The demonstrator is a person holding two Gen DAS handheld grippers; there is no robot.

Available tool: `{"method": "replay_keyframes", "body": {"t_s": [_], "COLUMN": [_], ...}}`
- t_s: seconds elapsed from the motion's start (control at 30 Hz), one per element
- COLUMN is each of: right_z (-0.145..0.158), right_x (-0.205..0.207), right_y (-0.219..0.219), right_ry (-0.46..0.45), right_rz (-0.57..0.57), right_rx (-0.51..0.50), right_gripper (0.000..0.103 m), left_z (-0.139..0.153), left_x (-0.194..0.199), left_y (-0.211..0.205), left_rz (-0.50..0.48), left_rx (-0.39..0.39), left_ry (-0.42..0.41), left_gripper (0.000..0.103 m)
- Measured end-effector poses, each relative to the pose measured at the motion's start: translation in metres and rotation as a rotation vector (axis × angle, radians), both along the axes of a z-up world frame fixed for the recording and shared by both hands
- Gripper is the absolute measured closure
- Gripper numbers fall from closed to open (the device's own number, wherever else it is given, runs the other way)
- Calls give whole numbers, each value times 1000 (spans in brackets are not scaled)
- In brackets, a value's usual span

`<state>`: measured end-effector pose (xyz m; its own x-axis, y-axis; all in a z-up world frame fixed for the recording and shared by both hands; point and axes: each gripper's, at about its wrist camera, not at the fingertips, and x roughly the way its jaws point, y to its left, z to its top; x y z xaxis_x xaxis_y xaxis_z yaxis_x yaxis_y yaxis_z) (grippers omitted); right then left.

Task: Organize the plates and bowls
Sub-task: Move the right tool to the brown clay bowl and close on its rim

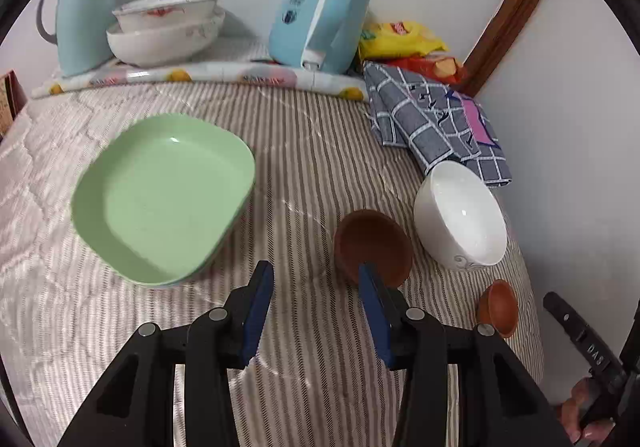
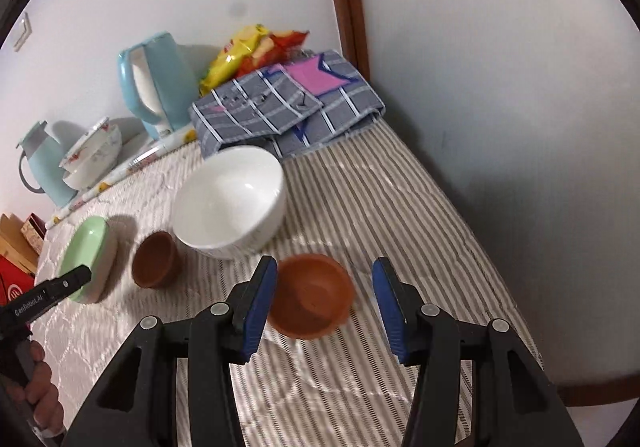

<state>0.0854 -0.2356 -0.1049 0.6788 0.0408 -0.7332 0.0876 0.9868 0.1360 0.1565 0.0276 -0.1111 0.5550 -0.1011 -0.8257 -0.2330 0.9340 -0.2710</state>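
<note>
- Upper left of the left wrist view: a pale blue insulated jug with a grey handle (image 1: pixel 82 7) stands against the wall, and just beside it two white floral ceramic bowls (image 1: pixel 166 29) sit nested, both on a fruit-patterned cloth strip (image 1: pixel 192 76).
- Left of centre in that view, a pale green rounded-square plastic plate (image 1: pixel 160 199) rests flat on the striped quilted table cover (image 1: pixel 316 151).
- Bottom centre, the left gripper (image 1: pixel 316 307) has its blue-padded fingers spread, holding nothing; its right fingertip overlaps the near rim of a dark brown small round bowl (image 1: pixel 372 245), though contact cannot be judged.
- Right of the brown bowl, and close beside it, a plain white deep ceramic bowl (image 1: pixel 460 215) sits upright; behind it lies a folded grey checked cloth (image 1: pixel 432 119).
- Lower right, a smaller terracotta-orange bowl (image 1: pixel 500 307) sits near the table edge.
- Lower centre of the right wrist view: the right gripper (image 2: pixel 324 295) is open, its fingers straddling that terracotta-orange bowl, with clear space on the right side.
- Upper centre there, a pale blue electric kettle (image 2: pixel 160 83) stands by yellow and red snack packets (image 2: pixel 252 47).
</note>
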Motion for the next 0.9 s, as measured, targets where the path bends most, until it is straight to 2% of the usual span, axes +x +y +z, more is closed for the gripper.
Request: {"method": "replay_keyframes", "body": {"t_s": [0.17, 0.27, 0.5, 0.77, 0.9], "right_z": [-20, -30, -48, -64, -70], "right_x": [6, 8, 20, 33, 35], "right_y": [-11, -16, -22, -13, -14], "right_ry": [48, 67, 103, 125, 123], "right_rz": [-3, -6, 5, 48, 40], "right_rx": [9, 18, 28, 58, 47], "right_gripper": [53, 53, 53, 54, 65], "left_z": [-16, -23, -39, -51, -55], "left_x": [12, 19, 35, 50, 53], "left_y": [-4, -8, -13, -19, -21], "left_rz": [4, 1, 6, 12, 5], "left_rx": [-46, -40, -30, -18, -21], "left_ry": [21, 33, 55, 44, 41], "left_gripper": [60, 53, 53, 54, 54]}}
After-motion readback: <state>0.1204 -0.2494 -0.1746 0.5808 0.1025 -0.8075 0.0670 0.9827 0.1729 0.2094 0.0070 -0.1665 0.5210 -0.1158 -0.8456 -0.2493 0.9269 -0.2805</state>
